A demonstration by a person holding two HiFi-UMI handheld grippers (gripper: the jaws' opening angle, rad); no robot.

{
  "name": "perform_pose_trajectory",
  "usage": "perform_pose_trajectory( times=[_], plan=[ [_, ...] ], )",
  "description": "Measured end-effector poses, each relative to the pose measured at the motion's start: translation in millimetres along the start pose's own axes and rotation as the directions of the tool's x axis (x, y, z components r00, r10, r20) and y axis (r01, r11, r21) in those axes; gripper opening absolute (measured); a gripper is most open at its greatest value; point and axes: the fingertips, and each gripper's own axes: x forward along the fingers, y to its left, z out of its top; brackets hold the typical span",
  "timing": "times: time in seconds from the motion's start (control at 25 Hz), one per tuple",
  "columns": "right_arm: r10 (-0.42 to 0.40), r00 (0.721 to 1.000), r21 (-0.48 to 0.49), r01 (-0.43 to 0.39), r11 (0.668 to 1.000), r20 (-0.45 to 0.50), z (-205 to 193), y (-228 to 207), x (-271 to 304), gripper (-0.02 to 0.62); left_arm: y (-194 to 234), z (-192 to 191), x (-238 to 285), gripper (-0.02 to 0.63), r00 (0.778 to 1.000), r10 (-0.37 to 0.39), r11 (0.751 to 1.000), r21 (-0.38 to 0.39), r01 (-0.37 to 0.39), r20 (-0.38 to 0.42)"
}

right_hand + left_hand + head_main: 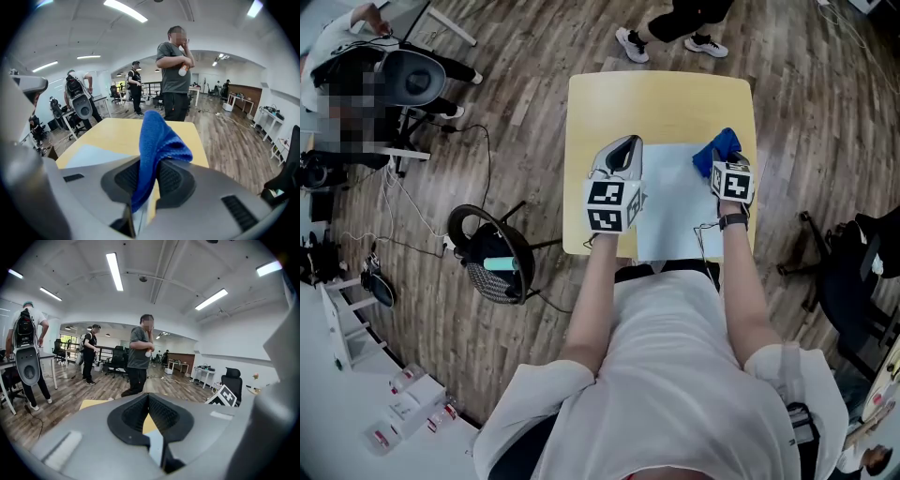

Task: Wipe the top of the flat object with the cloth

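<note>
The left gripper (623,150) hovers over the left half of the square yellow wooden table (656,103), just beside the left edge of the flat white rectangular sheet (675,206). In the left gripper view its dark ribbed pads (164,414) meet at the tips with only a thin slit behind them, and nothing is caught between them. The sheet is pale, smooth and bare. It lies flat on the right half of the table, its near edge reaching the table's near edge and its far edge stopping about halfway across. There is one sheet, one cloth, one table and two grippers, each carrying a cube with black-and-white square markers. The right gripper (727,165) is over the sheet's far right corner, close to the table's right edge. Its jaws are clamped on the blue fuzzy cloth (717,148), which stands up in a folded bunch out of the jaws. Whether the cloth touches the sheet cannot be told. Beyond the table's far edge stands a person in a grey shirt (174,70).
</note>
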Motion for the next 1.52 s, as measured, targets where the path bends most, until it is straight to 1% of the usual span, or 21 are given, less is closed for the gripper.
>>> perform_pose_trajectory(
  times=[0.08, 0.12, 0.2, 0.28, 0.4, 0.52, 0.6, 0.72, 0.84, 0.96, 1.08, 1.16, 1.32, 1.52],
  plan=[
    [-0.004, 1.0, 0.014, 0.004, 1.0, 0.011, 5.2, -1.9, -9.4, 0.066, 3.8, 2.1, -4.6, 0.011, 1.0, 0.012, 1.0, -0.004, -0.012, 0.012],
    [0.007, 1.0, 0.018, -0.008, 1.0, 0.024, 10.7, 2.4, -14.6, 0.066, 7.4, 3.3, -7.5, 0.011, 1.0, 0.021, 1.0, -0.008, -0.021, 0.018],
    [0.06, 0.997, 0.002, -0.06, 0.998, 0.053, 24.2, 24.3, -23.8, 0.066, 18.3, 4.5, -14.8, 0.011, 0.999, 0.047, 0.999, -0.017, -0.047, 0.027],
    [0.141, 0.987, -0.031, -0.14, 0.99, 0.072, 35.6, 58.7, -29.4, 0.066, 31.7, 3.6, -24.4, 0.011, 0.996, 0.078, 0.996, -0.032, -0.077, 0.032],
    [0.269, 0.96, -0.065, -0.264, 0.962, 0.08, 46.7, 117.6, -30.2, 0.066, 52.6, 2.8, -40.9, 0.011, 0.991, 0.127, 0.991, -0.054, -0.125, 0.041],
    [0.356, 0.933, -0.157, -0.344, 0.926, 0.056, 46.6, 174.8, -25.6, 0.066, 69.1, -0.7, -57.9, 0.011, 0.985, 0.168, 0.984, -0.07, -0.165, 0.044],
    [0.41, 0.911, -0.196, -0.394, 0.898, 0.047, 43.4, 207.8, -21.6, 0.066, 77.8, -4.3, -68.2, 0.011, 0.98, 0.193, 0.979, -0.079, -0.189, 0.043],
    [0.469, 0.882, -0.196, -0.454, 0.869, 0.038, 40.1, 243.7, -11.8, 0.066, 91.5, -7.0, -80.7, 0.011, 0.973, 0.226, 0.971, -0.088, -0.222, 0.041],
    [0.486, 0.874, -0.18, -0.477, 0.86, 0.006, 33.4, 262.0, -0.1, 0.066, 102.4, -10.5, -90.8, 0.011, 0.966, 0.255, 0.964, -0.09, -0.251, 0.036],
    [0.458, 0.888, -0.188, -0.455, 0.87, -0.033, 22.9, 259.4, 11.1, 0.066, 106.1, -15.2, -94.8, 0.011, 0.964, 0.263, 0.961, -0.1, -0.259, 0.024],
    [0.417, 0.906, -0.179, -0.422, 0.889, -0.066, 9.5, 241.7, 19.6, 0.066, 102.0, -15.9, -91.3, 0.011, 0.969, 0.247, 0.964, -0.107, -0.244, 0.015],
    [0.387, 0.919, -0.163, -0.394, 0.905, -0.074, 3.1, 223.9, 20.3, 0.066, 95.0, -14.5, -84.2, 0.011, 0.974, 0.226, 0.97, -0.093, -0.224, 0.011],
    [0.333, 0.941, -0.115, -0.338, 0.934, -0.056, -2.3, 182.8, 13.9, 0.066, 74.8, -16.4, -65.7, 0.011, 0.985, 0.172, 0.983, -0.071, -0.171, -0.006],
    [0.246, 0.969, -0.05, -0.247, 0.968, -0.035, -10.2, 120.1, 3.3, 0.066, 45.9, -21.2, -41.3, 0.011, 0.994, 0.101, 0.994, -0.044, -0.102, -0.033]
  ],
)
